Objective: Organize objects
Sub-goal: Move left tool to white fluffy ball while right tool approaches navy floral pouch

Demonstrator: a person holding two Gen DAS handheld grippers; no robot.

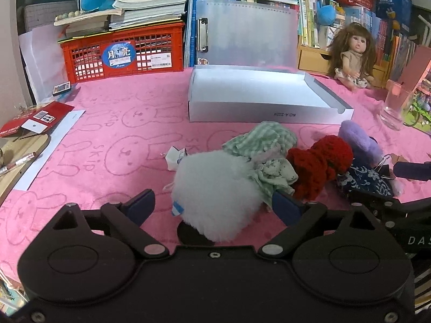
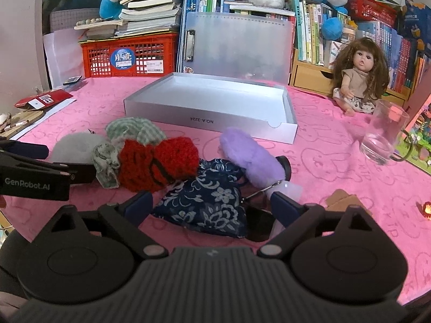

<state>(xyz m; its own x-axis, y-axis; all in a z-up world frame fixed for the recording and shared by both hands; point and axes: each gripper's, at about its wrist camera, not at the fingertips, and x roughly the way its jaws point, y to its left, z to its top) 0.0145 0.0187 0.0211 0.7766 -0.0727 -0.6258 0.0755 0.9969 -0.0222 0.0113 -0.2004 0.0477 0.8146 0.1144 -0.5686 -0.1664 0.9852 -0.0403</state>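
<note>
White pom-pom [image 1: 215, 188] lies between left tool's [image 1: 215, 210] open jaws.

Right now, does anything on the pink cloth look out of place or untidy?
Yes. The soft items lie jumbled in front of the empty white cardboard box: the fluffy white pompom, red crocheted piece, fluffy purple piece and dark blue floral cloth overlap. None is in the box.

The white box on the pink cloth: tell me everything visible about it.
The white box is a shallow, open, lidless tray, apparently cardboard, with a thumb notch in its front wall and upside-down lettering reading NO.A-222A. It looks empty, lies flat on the pink cloth behind the heap of soft items, in front of a frosted clipboard. No gripper touches it.
</note>
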